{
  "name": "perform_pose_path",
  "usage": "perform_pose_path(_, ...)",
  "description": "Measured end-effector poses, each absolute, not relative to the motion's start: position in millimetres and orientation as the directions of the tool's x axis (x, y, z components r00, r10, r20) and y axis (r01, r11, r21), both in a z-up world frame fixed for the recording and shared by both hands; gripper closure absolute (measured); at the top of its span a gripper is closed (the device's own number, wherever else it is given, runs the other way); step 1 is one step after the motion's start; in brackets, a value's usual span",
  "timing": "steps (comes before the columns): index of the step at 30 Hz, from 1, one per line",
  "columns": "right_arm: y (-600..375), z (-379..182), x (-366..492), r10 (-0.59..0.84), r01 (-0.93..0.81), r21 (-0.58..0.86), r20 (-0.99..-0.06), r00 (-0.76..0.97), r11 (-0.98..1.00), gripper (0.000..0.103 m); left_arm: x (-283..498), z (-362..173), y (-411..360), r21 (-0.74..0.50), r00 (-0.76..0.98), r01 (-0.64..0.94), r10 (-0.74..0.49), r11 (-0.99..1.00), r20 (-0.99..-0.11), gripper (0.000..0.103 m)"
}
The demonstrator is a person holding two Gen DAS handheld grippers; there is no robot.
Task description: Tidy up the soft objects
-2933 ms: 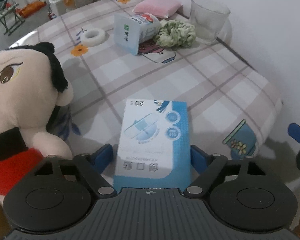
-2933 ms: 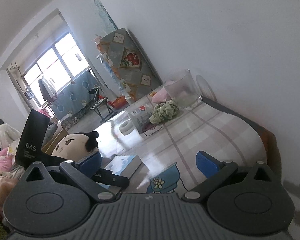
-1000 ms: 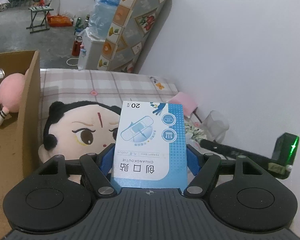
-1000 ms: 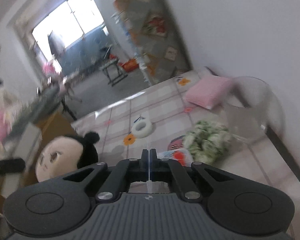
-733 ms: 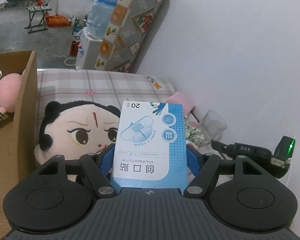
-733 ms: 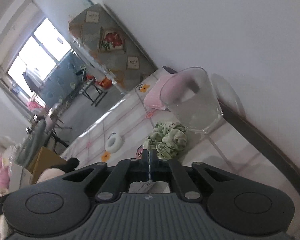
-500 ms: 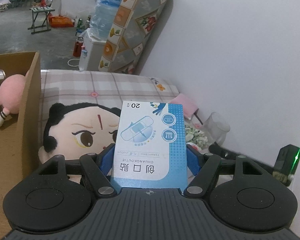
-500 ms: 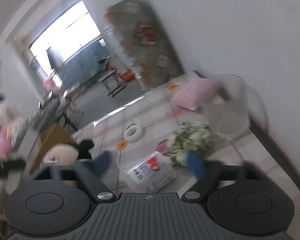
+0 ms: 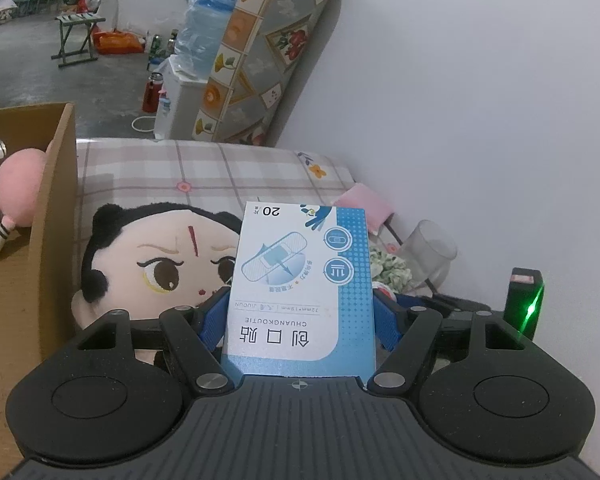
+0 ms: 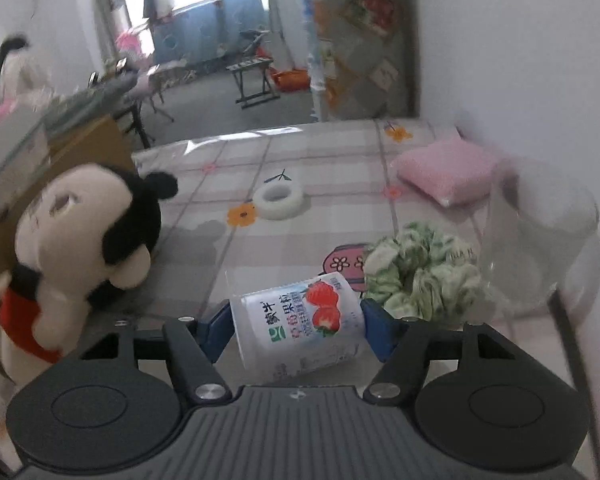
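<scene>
The left gripper (image 9: 302,312) stands partly open, its blue pads (image 9: 214,314) pressed against the two long edges of a bandage box (image 9: 300,280), which it holds upright and clear of the table (image 9: 204,176). The box reads upside down to the camera: "20" at the far end, a drawing of a plaster strip, "72mm*19mm", "CHUANGKOUTIE", "JIUDUN" and large Chinese characters nearest the gripper. Just behind the box and to its left lies a plush doll (image 9: 160,264) with black hair and a red mark on its forehead; further left stands a cardboard box (image 9: 56,216) with a pink plush toy (image 9: 16,192) inside. Beyond the box to the right are a pink sponge (image 9: 366,204), a green scrunchie (image 9: 390,270) and a clear glass (image 9: 434,254). The right gripper (image 10: 298,328) has just been closing; its jaws stand fairly wide with a yogurt cup (image 10: 300,324) lying on its side between them, the blue pads at or against its two ends, though whether they press on it cannot be told from the blurred frame. The cup bears strawberries, a green logo and Chinese lettering. Just right of this gripper's right pad lies the scrunchie, touching the glass; the sponge lies further ahead on the right, a white tape roll (image 10: 278,196) straight ahead, and the doll to the left.
</scene>
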State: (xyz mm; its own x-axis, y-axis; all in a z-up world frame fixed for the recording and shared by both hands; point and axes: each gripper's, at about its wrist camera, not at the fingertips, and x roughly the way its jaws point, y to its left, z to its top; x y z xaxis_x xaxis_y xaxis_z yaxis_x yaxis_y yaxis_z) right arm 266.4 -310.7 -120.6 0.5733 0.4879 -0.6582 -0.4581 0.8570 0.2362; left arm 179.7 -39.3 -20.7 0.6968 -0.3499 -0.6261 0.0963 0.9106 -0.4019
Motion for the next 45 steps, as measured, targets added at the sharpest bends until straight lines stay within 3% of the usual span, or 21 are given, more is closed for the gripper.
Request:
perform_pose_path(4,-340.1,-125.9,274.6,0.578,-0.306,0.493,-0.643,0.503,0.814,0.032,179.1,-21.0,-39.2,-0.403,0.697,0.096,-0.351,0.91,-0.625,0.031)
perform_pose_path(7,-369.0,-142.8,279.4,0.716,-0.115,0.745,-0.57,0.402,0.657,0.032,179.3,-21.0,-39.3,-0.404,0.697,0.097,-0.352,0.91,-0.626,0.031)
perform_pose_path(10,-383.9,-161.7,278.3,0.79,0.03,0.845,-0.511,0.339,0.534,0.032,179.0,-21.2,-39.2,-0.41,0.695,0.099,-0.358,0.907,-0.624,0.031)
perform_pose_path(16,-406.1,-141.1,273.0,0.636,0.031,0.733,-0.61,0.472,0.68,0.021,178.3,-21.7,-41.3,-0.41,0.692,0.104,-0.362,0.906,-0.624,0.031)
perform_pose_path(22,-400.8,-127.5,252.0,0.624,-0.084,0.699,-0.568,0.537,0.71,0.009,179.4,-23.4,-40.5,-0.405,0.691,0.091,-0.351,0.91,-0.633,0.031)
perform_pose_path(31,-322.7,-109.8,235.9,0.433,-0.347,0.271,-0.68,0.592,0.898,0.009,176.8,-20.2,-42.4,-0.396,0.695,0.072,-0.331,0.915,-0.638,0.031)
perform_pose_path(34,-316.6,-113.2,231.7,0.403,-0.35,0.222,-0.672,0.622,0.91,0.018,173.8,-18.7,-42.5,-0.39,0.697,0.067,-0.322,0.918,-0.64,0.031)
perform_pose_path(36,-318.9,-116.1,232.7,0.417,-0.343,0.248,-0.662,0.623,0.906,0.034,170.3,-17.2,-41.2,-0.387,0.701,0.064,-0.318,0.92,-0.638,0.031)
perform_pose_path(45,-327.6,-110.4,227.7,0.423,-0.303,0.295,-0.64,0.642,0.906,0.036,146.5,-0.1,-23.9,-0.402,0.731,0.028,-0.293,0.915,-0.616,0.031)
